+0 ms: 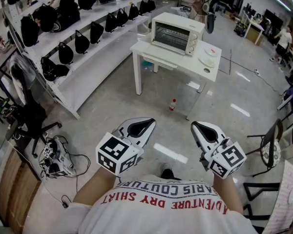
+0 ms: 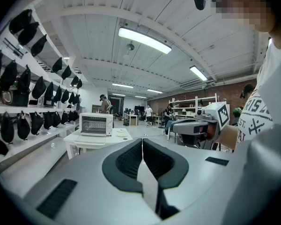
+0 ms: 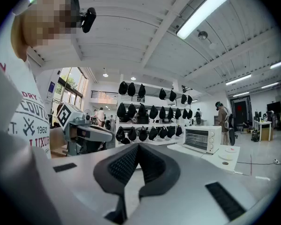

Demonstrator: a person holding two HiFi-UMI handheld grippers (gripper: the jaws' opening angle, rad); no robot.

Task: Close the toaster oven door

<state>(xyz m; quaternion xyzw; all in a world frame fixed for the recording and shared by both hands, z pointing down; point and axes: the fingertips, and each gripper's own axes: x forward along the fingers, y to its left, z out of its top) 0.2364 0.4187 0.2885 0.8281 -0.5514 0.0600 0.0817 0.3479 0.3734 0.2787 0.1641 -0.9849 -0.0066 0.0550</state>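
A white toaster oven (image 1: 177,33) stands on a white table (image 1: 146,48) far ahead of me across the floor. It also shows small in the left gripper view (image 2: 96,124) and the right gripper view (image 3: 202,139). Its front is a dark window with a rack behind; at this distance I cannot tell how the door stands. My left gripper (image 1: 145,127) and right gripper (image 1: 199,127) are held side by side close to my chest, well short of the table. Both are shut with nothing between the pads (image 2: 131,158) (image 3: 124,165).
Two white plates (image 1: 208,61) lie on the table right of the oven. A small bottle (image 1: 172,105) stands on the floor before the table. Shelves of black bags (image 1: 78,28) run along the left. Cables (image 1: 53,157) lie at left, a chair (image 1: 271,140) at right.
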